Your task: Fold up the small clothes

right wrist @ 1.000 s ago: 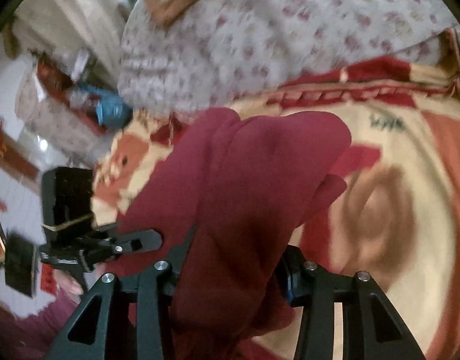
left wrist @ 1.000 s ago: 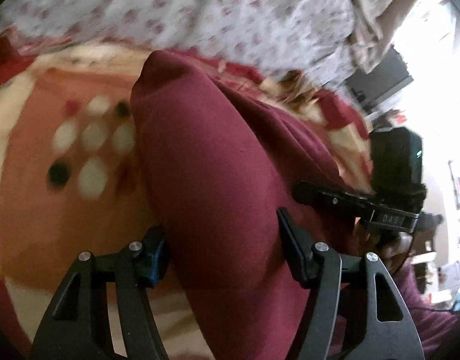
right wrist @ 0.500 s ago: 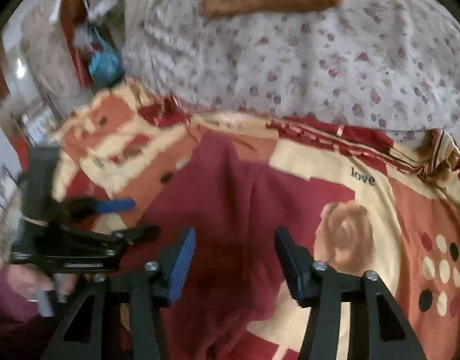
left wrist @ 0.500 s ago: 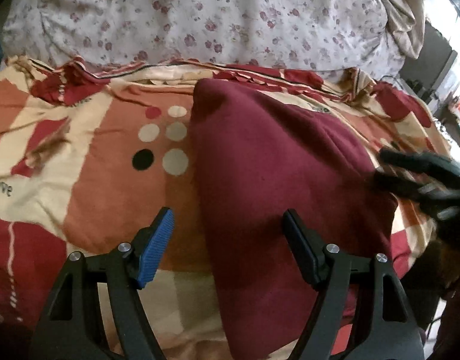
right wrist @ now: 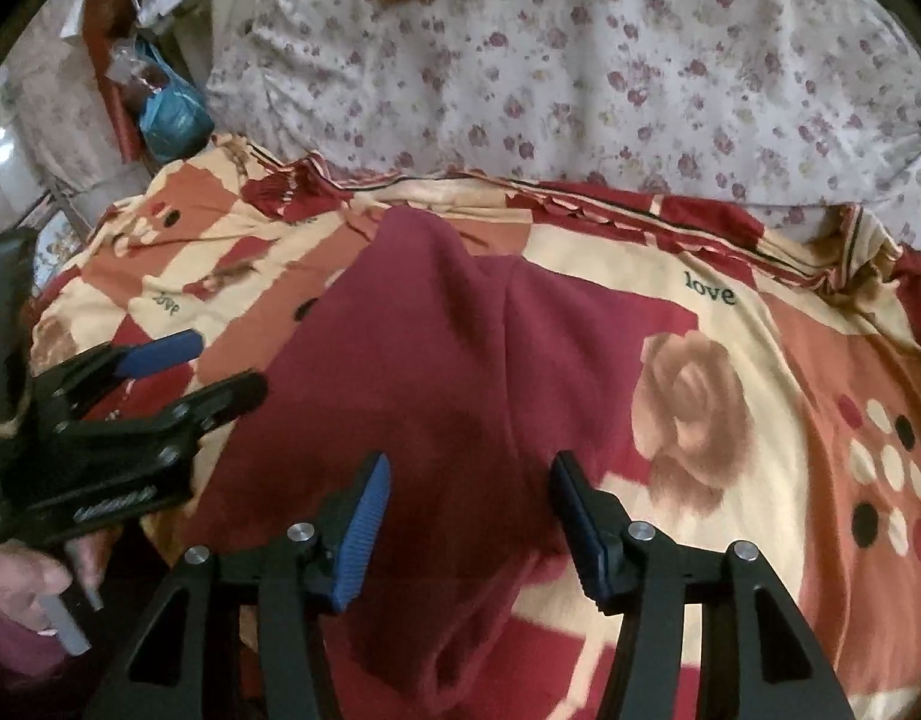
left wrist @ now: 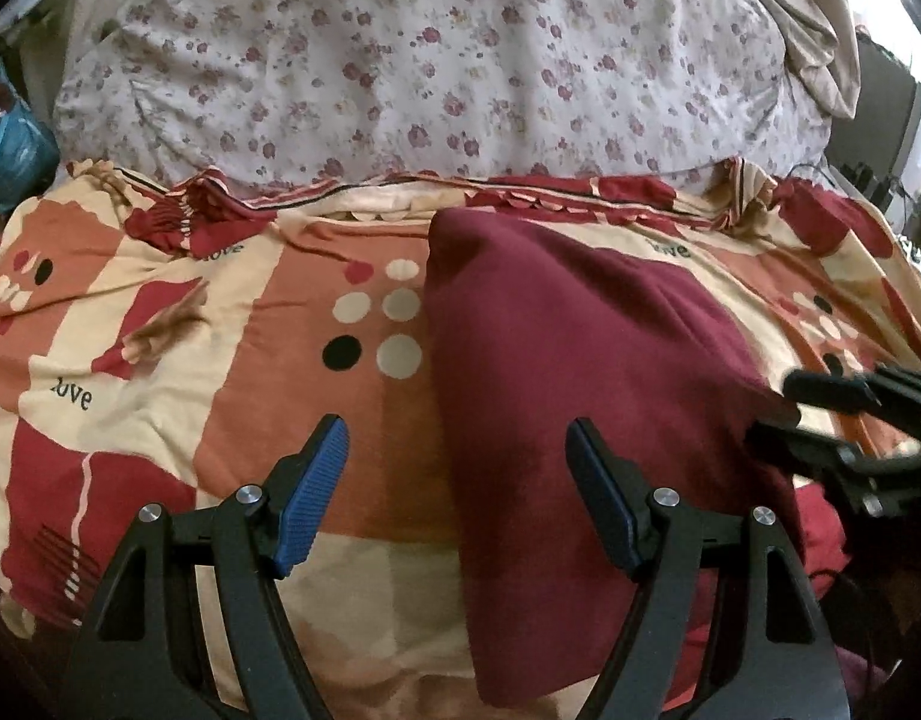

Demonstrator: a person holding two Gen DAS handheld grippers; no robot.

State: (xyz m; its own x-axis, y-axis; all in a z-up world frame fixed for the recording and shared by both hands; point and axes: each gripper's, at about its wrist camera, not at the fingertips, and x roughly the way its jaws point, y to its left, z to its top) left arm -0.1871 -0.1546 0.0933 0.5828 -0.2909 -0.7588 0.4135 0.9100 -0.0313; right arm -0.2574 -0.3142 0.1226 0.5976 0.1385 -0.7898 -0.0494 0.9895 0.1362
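Bed with a patchwork cover [left wrist: 130, 360] in red, orange and cream, "love" printed on it; floral duvet [left wrist: 430, 72] bunched at the far side.

Maroon cloth [left wrist: 550, 360] lies flat on the cover – long shape running from the near edge away toward the duvet.

Left gripper [left wrist: 457, 480]: spread wide, nothing pinched. Its right finger sits over the cloth, its left finger over bare cover; the cloth's left edge runs between them. Pads not pressing on anything.

Right gripper [right wrist: 469, 510]: jaws opening, cloth lies below the gap, pads clear of it. Cloth extends ahead and to its left; rose print [right wrist: 688, 420] on the cover is ahead-right.

Each gripper shows in the other's view – right one at the far right edge of the left view, left one at the left edge of the right view, a hand [right wrist: 34, 588] on its grip.

Blue bag [right wrist: 172, 114] beyond the bed, far left.
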